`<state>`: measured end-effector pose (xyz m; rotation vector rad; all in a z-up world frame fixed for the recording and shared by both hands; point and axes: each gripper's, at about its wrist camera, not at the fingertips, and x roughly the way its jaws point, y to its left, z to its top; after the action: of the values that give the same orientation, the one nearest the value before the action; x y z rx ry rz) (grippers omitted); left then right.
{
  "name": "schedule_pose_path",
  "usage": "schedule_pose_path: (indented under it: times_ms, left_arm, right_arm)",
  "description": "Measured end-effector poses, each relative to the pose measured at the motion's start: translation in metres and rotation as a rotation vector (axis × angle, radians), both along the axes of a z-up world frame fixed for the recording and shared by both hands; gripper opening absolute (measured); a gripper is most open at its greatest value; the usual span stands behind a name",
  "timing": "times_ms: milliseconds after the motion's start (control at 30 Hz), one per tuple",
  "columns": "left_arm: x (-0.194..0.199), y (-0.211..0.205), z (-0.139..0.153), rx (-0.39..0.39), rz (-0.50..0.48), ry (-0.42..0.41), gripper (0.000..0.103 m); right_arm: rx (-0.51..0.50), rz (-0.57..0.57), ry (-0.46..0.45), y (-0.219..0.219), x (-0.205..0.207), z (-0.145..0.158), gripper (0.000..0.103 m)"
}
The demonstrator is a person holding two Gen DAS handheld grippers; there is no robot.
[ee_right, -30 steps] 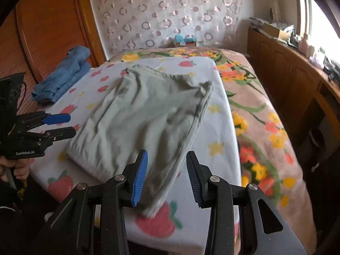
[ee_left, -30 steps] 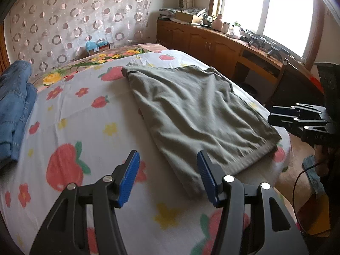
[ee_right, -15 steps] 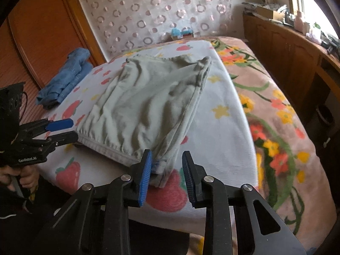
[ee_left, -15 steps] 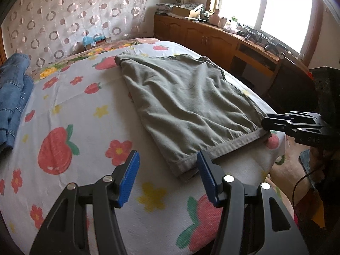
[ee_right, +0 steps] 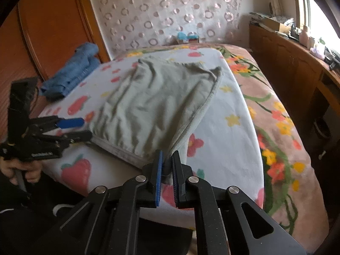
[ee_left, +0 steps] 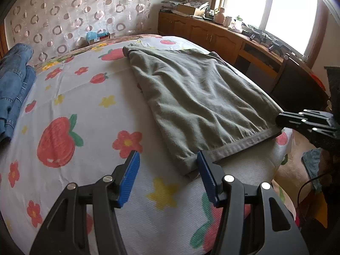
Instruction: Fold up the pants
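A: It's a bedroom. The bed (ee_left: 89, 106) has a white sheet with red strawberries and little flowers on it, and a spotty curtain (ee_left: 63, 14) hangs behind.

B: Where are the pants?

A: The green pants (ee_left: 197, 97) lie flat on the sheet, near the close edge of the bed. The hem runs along that edge.

B: What is the right gripper (ee_right: 167, 165) doing?

A: Its jaws are closing — the blue pads are almost together, and the corner of the pants' hem is pinched between them.

B: And the left gripper (ee_left: 167, 170)?

A: It is about half open. Its right pad sits just beside the other hem corner, and that corner pokes into the gap, but the pads are not pressing on the cloth.

B: Anything else on the bed?

A: Blue jeans (ee_left: 14, 80) in a pile, well away from the green pants. By the bright window (ee_left: 282, 8) there's a long wooden cabinet (ee_left: 212, 34) with small stuff on top.
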<state>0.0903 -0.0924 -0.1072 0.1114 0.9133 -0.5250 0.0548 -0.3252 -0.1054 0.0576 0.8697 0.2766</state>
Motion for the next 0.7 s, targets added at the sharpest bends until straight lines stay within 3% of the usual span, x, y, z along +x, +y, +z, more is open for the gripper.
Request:
schedule_pose_path:
  times_ms: [67,100,200,567,700]
  left_arm:
    - [0.000,0.001,0.000,-0.008,0.001,0.003,0.056]
    - [0.000,0.002,0.000,-0.009,0.000,0.002,0.056]
    - [0.000,0.002,0.000,-0.012,-0.001,-0.003,0.056]
    - [-0.003,0.001,0.006,-0.025,0.010,-0.016,0.055]
    - [-0.004,0.000,0.019,-0.068,0.008,-0.041,0.055]
  right_arm:
    - [-0.022,-0.031,0.009,-0.003,0.002,-0.005,0.028]
    - [-0.017,-0.037,0.011,-0.004,0.003,-0.007,0.030]
    - [0.012,-0.039,0.029,-0.007,0.005,-0.012,0.031]
    - [-0.031,-0.039,0.004,0.004,0.006,-0.016,0.033]
    - [-0.032,-0.039,0.004,0.004,0.006,-0.016,0.032]
